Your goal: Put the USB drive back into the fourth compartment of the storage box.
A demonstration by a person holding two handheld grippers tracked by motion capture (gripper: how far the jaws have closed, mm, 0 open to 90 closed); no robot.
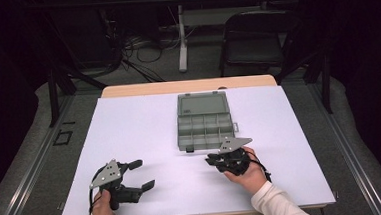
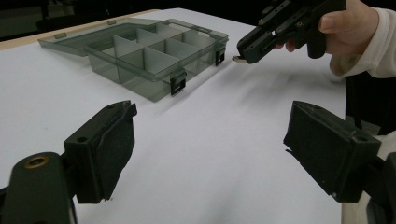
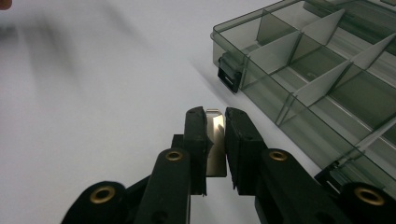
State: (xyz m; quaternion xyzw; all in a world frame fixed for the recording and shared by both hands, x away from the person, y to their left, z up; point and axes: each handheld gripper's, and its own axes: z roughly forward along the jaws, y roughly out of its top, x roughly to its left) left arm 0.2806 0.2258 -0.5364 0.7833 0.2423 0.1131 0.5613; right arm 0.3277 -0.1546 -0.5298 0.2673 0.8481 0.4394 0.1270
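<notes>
Two grippers sit low on the white table (image 1: 144, 125): the left gripper (image 1: 141, 174) spread wide and holding nothing, the right gripper (image 3: 215, 121) clamped on what looks like a thin metal strip (image 3: 215, 144). Beyond them the compartment box (image 1: 204, 126) lies open.

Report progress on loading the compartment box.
Done: the compartment box lies open, lid back; no part is visible in its compartments. In hand: the right gripper is shut on a small metal piece near the box's front. The left gripper is open. Left, probably: placing it.
</notes>
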